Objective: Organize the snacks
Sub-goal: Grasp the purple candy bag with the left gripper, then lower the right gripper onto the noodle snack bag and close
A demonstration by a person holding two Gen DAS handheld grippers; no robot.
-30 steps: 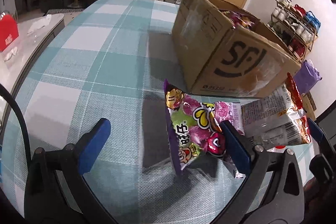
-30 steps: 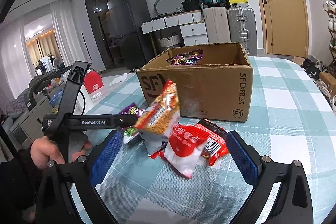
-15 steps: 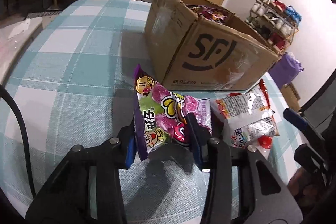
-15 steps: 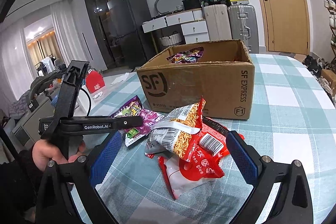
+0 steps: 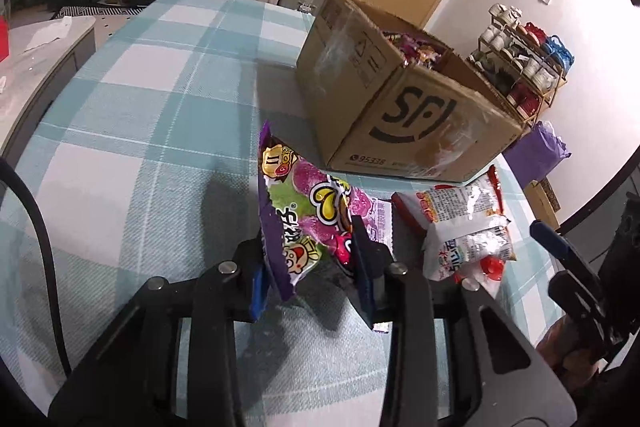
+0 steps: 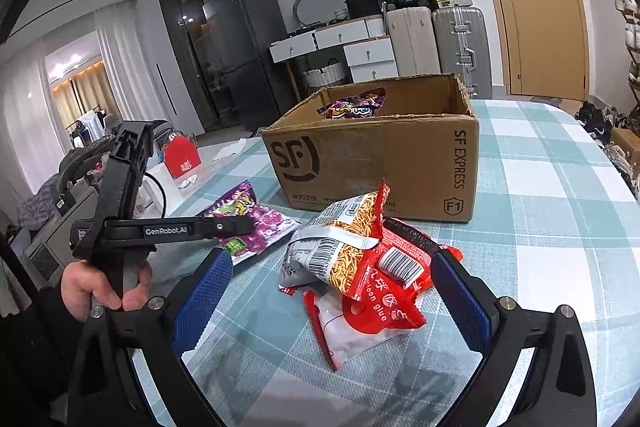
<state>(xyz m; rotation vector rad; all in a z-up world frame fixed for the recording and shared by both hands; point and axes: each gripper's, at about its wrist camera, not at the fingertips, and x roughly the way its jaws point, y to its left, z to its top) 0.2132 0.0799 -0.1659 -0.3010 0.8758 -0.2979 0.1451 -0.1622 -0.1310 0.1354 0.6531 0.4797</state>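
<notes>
Free room and obstacles: the checked surface (image 5: pixel 152 99) lies bare to the left of the cardboard box (image 5: pixel 404 107), giving an open lane along that side, while the box's upright walls close off the far middle and only its open top, partly filled with packets, gives access from above. In front of the box, a noodle packet (image 6: pixel 340 243) lying on a red packet (image 6: pixel 380 303) takes up the ground between the spread jaws of the right gripper (image 6: pixel 332 291). The left gripper (image 5: pixel 312 267), clamped on a purple candy packet (image 5: pixel 304 211), blocks the strip just left of that pile.
</notes>
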